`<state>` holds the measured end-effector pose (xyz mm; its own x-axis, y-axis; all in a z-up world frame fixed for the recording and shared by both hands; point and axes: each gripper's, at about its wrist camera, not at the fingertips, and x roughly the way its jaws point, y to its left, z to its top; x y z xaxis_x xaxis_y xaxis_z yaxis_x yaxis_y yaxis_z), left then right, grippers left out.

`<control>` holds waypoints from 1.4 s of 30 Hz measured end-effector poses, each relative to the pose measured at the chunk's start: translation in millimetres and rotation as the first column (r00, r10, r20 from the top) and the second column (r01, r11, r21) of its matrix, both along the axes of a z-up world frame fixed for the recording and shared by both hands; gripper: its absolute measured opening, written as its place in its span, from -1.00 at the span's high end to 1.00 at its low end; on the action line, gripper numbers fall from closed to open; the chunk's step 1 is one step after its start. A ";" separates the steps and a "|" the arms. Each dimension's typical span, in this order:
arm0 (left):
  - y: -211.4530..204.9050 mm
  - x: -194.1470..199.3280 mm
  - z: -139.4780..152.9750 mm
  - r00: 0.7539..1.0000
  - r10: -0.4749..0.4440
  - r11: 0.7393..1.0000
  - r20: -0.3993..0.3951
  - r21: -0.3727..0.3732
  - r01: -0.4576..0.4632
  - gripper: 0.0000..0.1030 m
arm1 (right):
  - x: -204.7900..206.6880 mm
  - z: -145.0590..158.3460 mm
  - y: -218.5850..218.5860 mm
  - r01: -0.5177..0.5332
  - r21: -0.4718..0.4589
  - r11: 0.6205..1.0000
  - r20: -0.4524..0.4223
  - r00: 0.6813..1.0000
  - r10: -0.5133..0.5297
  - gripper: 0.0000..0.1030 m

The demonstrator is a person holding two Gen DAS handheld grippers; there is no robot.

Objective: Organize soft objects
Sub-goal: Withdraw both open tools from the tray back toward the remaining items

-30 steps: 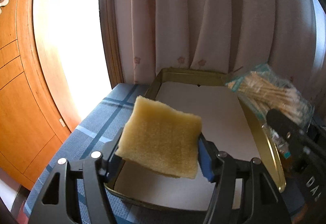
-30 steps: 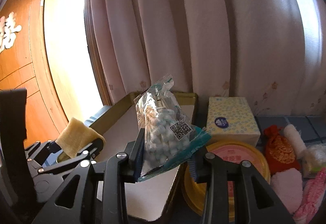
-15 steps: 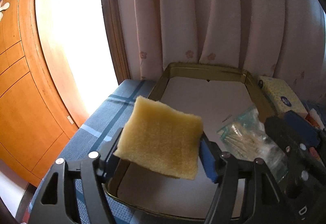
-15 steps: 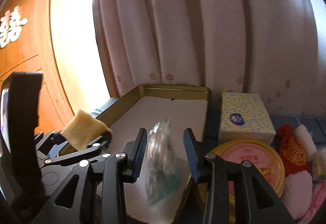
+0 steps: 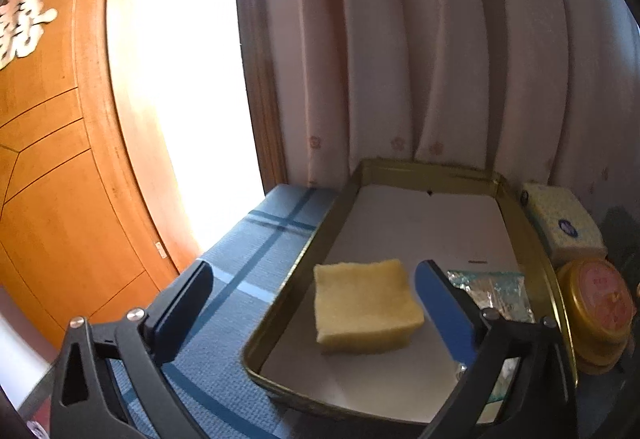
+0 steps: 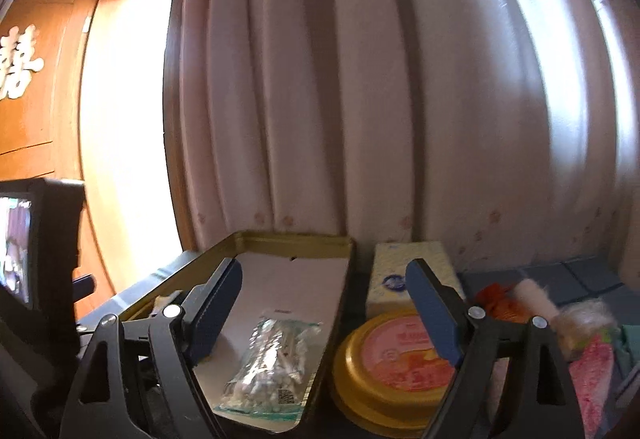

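A pale yellow sponge (image 5: 366,305), thick and square, is lying flat on the white liner of the gold-rimmed tray (image 5: 420,167), near its front. A clear bag of cotton swabs (image 6: 270,363) is lying to its right in the same tray. The left gripper (image 5: 312,299) and right gripper (image 6: 324,303) are both opening wide, gripping nothing. The bag's near end is hiding behind a finger in the left view.
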<state>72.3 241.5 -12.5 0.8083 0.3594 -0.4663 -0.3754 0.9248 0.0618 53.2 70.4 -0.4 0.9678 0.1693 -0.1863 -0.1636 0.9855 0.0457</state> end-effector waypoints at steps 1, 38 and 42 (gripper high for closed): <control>1.6 -2.4 1.2 1.000 0.012 1.000 0.011 -0.004 -0.012 -0.99 | -1.5 0.8 -2.6 0.021 0.004 1.000 0.011 1.000 -0.021 -0.67; -49.6 -32.2 11.1 0.993 -0.046 0.999 0.107 0.005 0.046 -0.99 | -46.2 11.3 -49.4 0.203 -0.011 0.979 0.167 0.966 -0.199 -0.67; -61.3 -35.7 11.3 0.992 -0.072 0.997 0.105 0.012 0.071 -0.99 | -51.9 12.9 -57.9 0.220 -0.009 0.975 0.190 0.958 -0.215 -0.67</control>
